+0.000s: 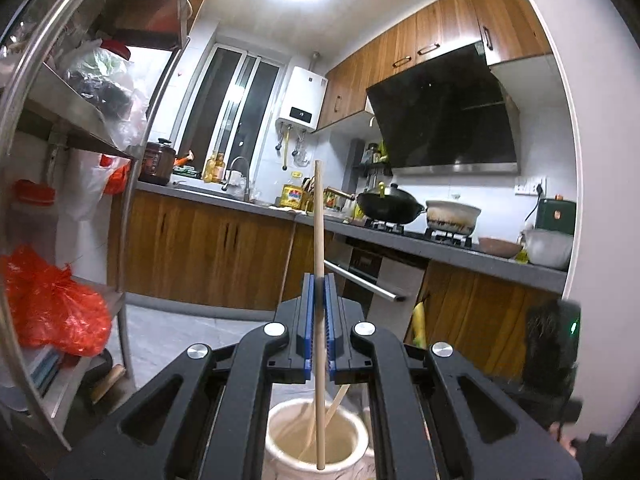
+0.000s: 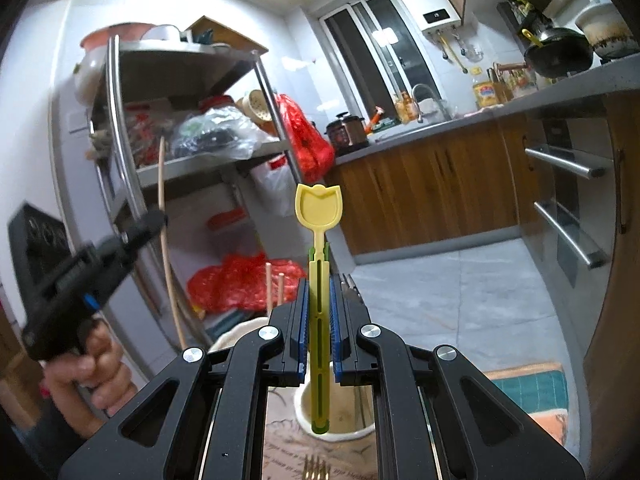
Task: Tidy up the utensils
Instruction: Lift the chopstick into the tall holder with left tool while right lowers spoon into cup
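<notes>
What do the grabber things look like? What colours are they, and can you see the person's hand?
Each hand-held gripper, left and right, is black plastic with triangle-shaped holes in its arms, shiny silver round bolts and blue ridged pads inside the fingers. In the right wrist view, a bare hand grips the left one's black handle. No cables show.

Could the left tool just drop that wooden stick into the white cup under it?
Probably yes. The left tool is clamped on the wooden stick, whose lower end already hangs at the mouth of the white cup. The cup holds a few other sticks, but open space remains inside.
</notes>
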The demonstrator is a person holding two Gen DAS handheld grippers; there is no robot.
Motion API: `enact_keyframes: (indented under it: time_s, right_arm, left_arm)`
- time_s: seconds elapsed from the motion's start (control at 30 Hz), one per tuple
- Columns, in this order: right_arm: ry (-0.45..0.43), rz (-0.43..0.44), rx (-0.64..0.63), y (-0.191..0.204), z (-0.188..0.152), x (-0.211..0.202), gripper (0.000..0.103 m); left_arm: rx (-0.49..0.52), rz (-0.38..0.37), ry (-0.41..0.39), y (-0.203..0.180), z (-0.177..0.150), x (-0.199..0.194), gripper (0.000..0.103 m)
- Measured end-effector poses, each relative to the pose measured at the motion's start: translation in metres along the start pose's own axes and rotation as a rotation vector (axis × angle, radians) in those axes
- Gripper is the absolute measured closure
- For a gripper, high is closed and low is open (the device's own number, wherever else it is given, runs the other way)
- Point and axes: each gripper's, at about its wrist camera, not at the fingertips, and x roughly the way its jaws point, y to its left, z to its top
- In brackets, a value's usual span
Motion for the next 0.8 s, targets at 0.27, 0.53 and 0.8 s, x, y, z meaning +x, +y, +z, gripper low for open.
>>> enact_keyframes:
  time_s: [0.27,0.53,0.8]
  right_arm:
    - [0.033,-0.03,-0.042,0.002,-0.014,0.014,0.093]
    - [0.094,-0.073,-0.071,0.002,-0.027,0.013,0.093]
    - [0.189,-0.141,-0.135,0.011,-0.035,0.019,0.093]
  left_arm:
    - [-0.018,0.03,0.04,0.005,-0.023,0.024,0.098]
    - [0.041,0.044,0.218,0.003,-0.061,0.029,0.098]
    - [0.07,0.061,0.337,0.005,-0.076,0.032,0.098]
